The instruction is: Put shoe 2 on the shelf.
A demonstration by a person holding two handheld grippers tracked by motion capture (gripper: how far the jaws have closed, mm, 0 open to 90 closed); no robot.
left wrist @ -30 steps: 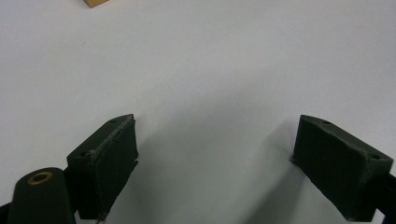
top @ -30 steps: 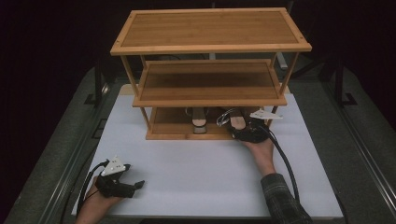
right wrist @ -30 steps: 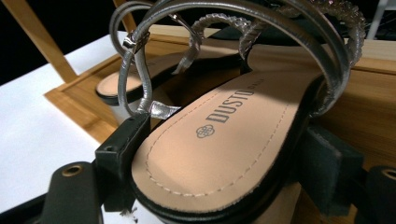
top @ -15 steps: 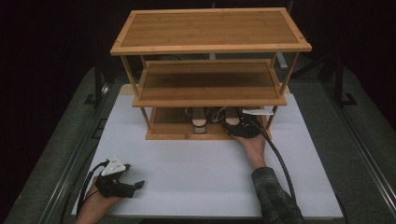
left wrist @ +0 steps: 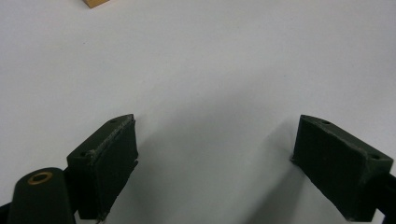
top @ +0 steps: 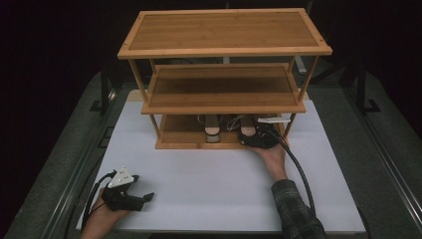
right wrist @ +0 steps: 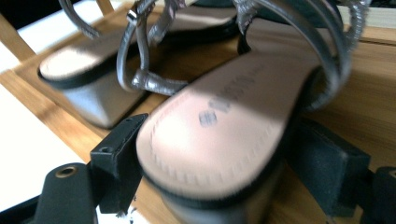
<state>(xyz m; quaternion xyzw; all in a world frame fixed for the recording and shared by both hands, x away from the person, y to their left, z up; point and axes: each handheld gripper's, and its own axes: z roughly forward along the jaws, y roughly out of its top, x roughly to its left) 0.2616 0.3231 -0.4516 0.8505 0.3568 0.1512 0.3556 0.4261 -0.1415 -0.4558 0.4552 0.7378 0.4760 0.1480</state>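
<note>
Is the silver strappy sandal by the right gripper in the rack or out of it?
In. The silver strappy sandal stands on the bottom shelf of the wooden three-tier rack, heel toward the front edge, between the right gripper's jaws, beside its mate.

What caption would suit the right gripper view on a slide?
Black right gripper with its jaws around the heel of a silver-strapped sandal on the bamboo rack's bottom shelf, its twin sandal alongside.

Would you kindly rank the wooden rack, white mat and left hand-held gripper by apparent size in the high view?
1. White mat
2. Wooden rack
3. Left hand-held gripper
Mat and rack look close; the rack hides part of the mat.
</note>
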